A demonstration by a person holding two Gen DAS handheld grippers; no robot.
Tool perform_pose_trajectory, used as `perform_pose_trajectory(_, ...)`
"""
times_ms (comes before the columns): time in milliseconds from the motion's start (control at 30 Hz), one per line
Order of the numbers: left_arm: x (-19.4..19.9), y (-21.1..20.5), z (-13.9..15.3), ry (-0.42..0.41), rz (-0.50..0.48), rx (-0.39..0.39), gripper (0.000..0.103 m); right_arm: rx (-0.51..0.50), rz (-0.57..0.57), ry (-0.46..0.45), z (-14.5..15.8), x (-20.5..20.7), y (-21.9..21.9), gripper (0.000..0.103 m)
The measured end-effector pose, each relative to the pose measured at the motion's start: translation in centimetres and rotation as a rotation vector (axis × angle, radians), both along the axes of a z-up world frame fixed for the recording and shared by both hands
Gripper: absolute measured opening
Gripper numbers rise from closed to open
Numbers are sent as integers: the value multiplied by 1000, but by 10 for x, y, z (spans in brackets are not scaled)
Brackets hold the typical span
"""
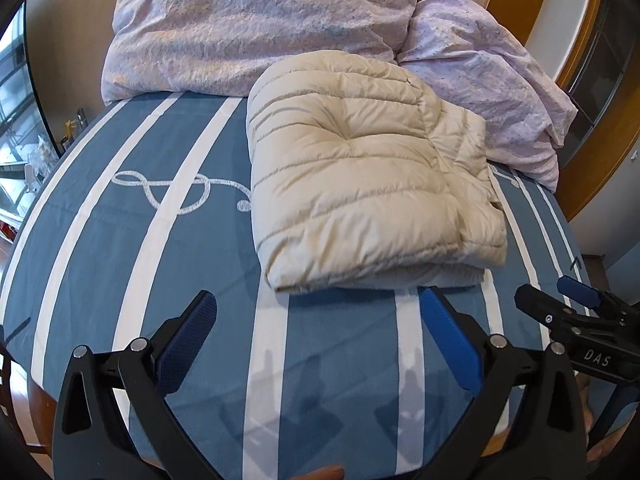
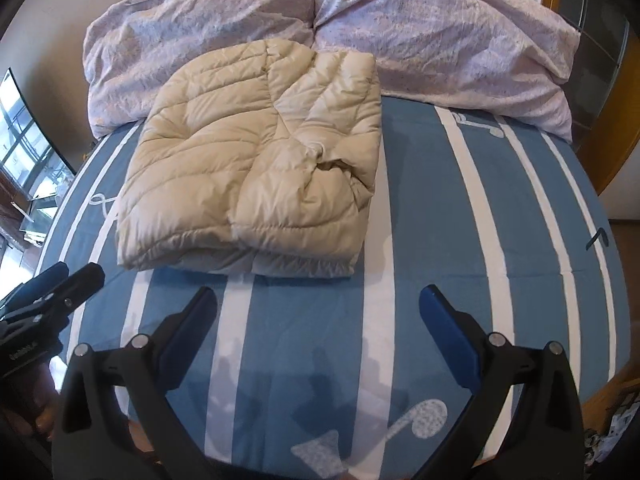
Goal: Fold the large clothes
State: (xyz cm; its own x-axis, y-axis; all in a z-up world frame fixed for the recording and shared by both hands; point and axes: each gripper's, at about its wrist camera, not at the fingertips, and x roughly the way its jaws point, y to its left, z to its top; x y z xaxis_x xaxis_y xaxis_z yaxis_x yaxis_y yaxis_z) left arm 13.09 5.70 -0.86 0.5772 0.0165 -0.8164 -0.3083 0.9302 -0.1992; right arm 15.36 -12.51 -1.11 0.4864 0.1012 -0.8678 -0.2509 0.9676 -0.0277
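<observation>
The folded cream puffer jacket (image 1: pixel 360 172) lies beyond both grippers, the left gripper (image 1: pixel 320 344) and right gripper (image 2: pixel 320 344) spread wide and empty over the bed's (image 2: pixel 420 208) near edge, lilac duvet (image 2: pixel 440 40) behind at the far edge.

Soft daylight comes in from the windows (image 1: pixel 16 92) off to the left gripper's (image 1: pixel 320 312) side, even and fairly bright. Faint finger shadows fall on the bedsheet (image 2: pixel 320 360) just below both grippers. Sharp focus at centre, heavy fisheye bending and black vignetting at the corners.
</observation>
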Motion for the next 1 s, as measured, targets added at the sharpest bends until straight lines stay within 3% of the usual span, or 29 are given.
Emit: perform_pose_trajectory(1000,-20,-16,12,-45,-20,-19,102,93,-21,-18,14,-29,-12,101)
